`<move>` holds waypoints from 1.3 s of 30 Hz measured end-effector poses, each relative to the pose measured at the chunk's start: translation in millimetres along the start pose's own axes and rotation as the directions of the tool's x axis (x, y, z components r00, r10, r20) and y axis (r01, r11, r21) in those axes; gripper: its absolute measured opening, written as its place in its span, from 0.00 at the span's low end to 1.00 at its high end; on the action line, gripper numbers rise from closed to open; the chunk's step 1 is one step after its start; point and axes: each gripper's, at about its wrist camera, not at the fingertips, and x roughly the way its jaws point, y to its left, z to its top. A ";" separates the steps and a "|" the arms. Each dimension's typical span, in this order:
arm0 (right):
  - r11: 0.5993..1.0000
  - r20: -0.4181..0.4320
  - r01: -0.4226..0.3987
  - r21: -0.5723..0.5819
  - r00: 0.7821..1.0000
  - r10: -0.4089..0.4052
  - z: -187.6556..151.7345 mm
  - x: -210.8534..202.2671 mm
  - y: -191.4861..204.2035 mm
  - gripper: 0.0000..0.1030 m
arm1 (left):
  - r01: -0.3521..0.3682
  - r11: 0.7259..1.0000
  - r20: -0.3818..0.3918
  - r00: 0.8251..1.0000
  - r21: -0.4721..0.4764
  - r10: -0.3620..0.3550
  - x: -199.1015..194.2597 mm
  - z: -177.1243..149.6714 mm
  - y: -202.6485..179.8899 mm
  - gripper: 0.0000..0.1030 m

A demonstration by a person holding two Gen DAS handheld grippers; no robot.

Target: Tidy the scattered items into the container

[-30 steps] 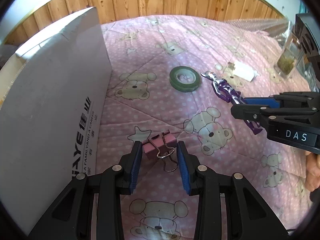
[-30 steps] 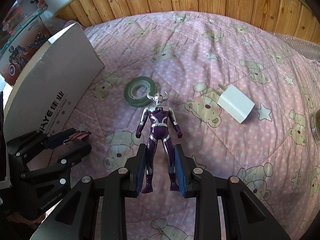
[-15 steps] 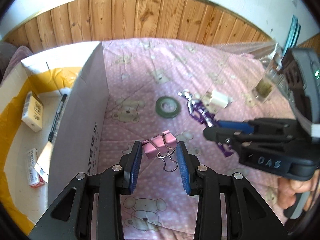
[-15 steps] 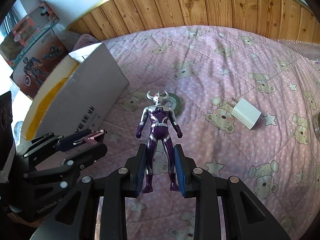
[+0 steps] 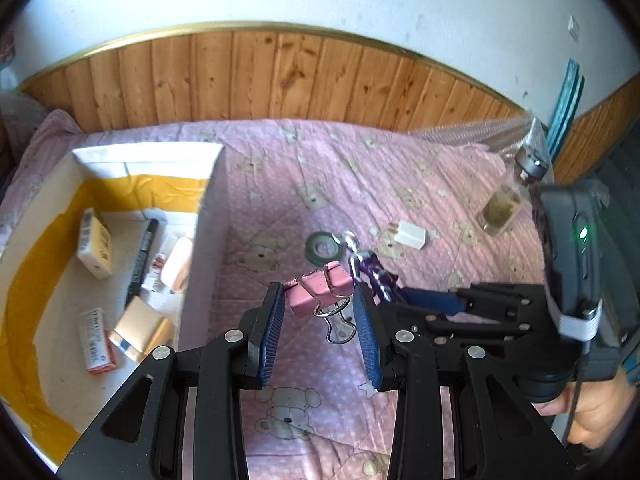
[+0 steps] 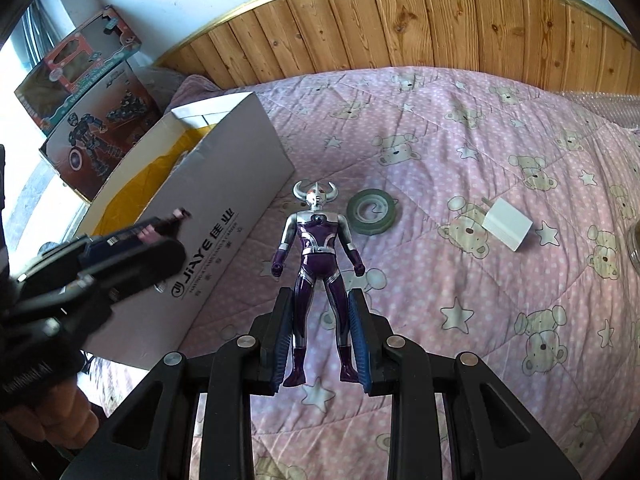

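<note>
Nearest the left wrist camera, the left gripper point(image 5: 319, 312) is partly closed, its blue ribbed pads pressed on either side of a pink binder clip point(image 5: 318, 288) whose wire handle hangs toward the camera; the clip is held clear of the pink bear-print quilt point(image 5: 320, 184). Just to its right, the right gripper point(image 5: 430, 302) reaches in from the side, with a hand point(image 5: 592, 408) below its body, where a green light glows.

In the right wrist view, the right gripper's narrow jaws grip the legs of a purple and silver horned toy figure point(image 6: 318, 248), which stands out from the pads, head away from the camera, above the quilt. The left gripper point(image 6: 160, 228) shows blurred at the left edge, in front of the box's printed side.

To the left stands the open white cardboard box point(image 5: 208, 216), lined inside with yellow tape. Its outer wall reads "JiAYE" beside a round logo and Chinese characters; smaller print beneath is too small to read. Inside lie a black marker point(image 5: 142, 260), several small cartons point(image 5: 96, 244) with unreadable print, and a tan packet.

Farther out on the quilt rest a green tape roll point(image 6: 372, 210) and a white charger plug point(image 6: 506, 226), near each other but apart. A glass bottle point(image 5: 504, 208) stands toward the far right. Beyond the box, toy cartons point(image 6: 80, 96) lean by the wall; one shows a robot figure. Wood panelling point(image 6: 440, 20) closes the back.
</note>
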 end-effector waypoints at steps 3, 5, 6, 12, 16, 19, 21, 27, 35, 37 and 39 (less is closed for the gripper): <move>1.000 0.007 -0.002 -0.004 1.000 0.002 -1.7 -2.6 5.0 0.28 | -0.007 1.000 0.027 1.000 -0.007 0.007 -13.7 2.1 3.8 0.35; 1.000 0.012 -0.006 -0.009 1.000 0.006 -3.9 -5.4 9.4 0.28 | -0.017 1.000 0.048 0.999 -0.006 0.017 -22.8 2.4 6.2 0.35; 1.000 0.017 -0.007 -0.013 1.000 0.007 -4.8 -6.8 11.5 0.28 | -0.023 1.000 0.056 0.998 -0.004 0.023 -26.5 1.9 6.9 0.35; 0.999 0.052 -0.018 -0.041 0.998 0.020 -11.2 -17.5 28.8 0.28 | -0.050 0.999 0.090 0.995 -0.016 0.051 -47.7 0.6 13.6 0.35; 0.998 0.075 -0.028 -0.062 0.997 0.032 -14.7 -24.5 42.7 0.28 | -0.059 0.998 0.130 0.989 -0.036 0.063 -68.8 0.2 18.7 0.35; 0.996 0.090 -0.037 -0.082 0.995 0.044 -17.7 -30.7 54.5 0.28 | -0.049 0.996 0.158 0.986 -0.074 0.061 -87.6 1.4 26.4 0.35; 0.995 0.100 -0.035 -0.095 0.994 0.045 -19.9 -34.6 61.2 0.28 | -0.038 0.994 0.183 0.982 -0.099 0.056 -101.2 3.6 33.0 0.35; 0.992 0.116 -0.043 -0.120 0.992 0.057 -22.8 -44.9 77.1 0.28 | -0.016 0.989 0.243 0.969 -0.150 0.053 -137.9 5.4 54.9 0.35; 0.985 0.146 -0.075 -0.157 0.984 0.098 -22.5 -61.2 98.3 0.28 | -0.024 0.977 0.287 0.954 -0.211 0.086 -177.8 2.6 95.0 0.35; 0.981 0.157 -0.082 -0.174 0.981 0.110 -21.1 -66.4 104.5 0.28 | -0.024 0.977 0.281 0.956 -0.212 0.084 -180.6 1.4 103.1 0.35; 0.978 0.171 -0.083 -0.193 0.978 0.117 -19.4 -70.9 111.4 0.28 | -0.036 0.977 0.269 0.959 -0.209 0.093 -180.9 1.0 111.2 0.35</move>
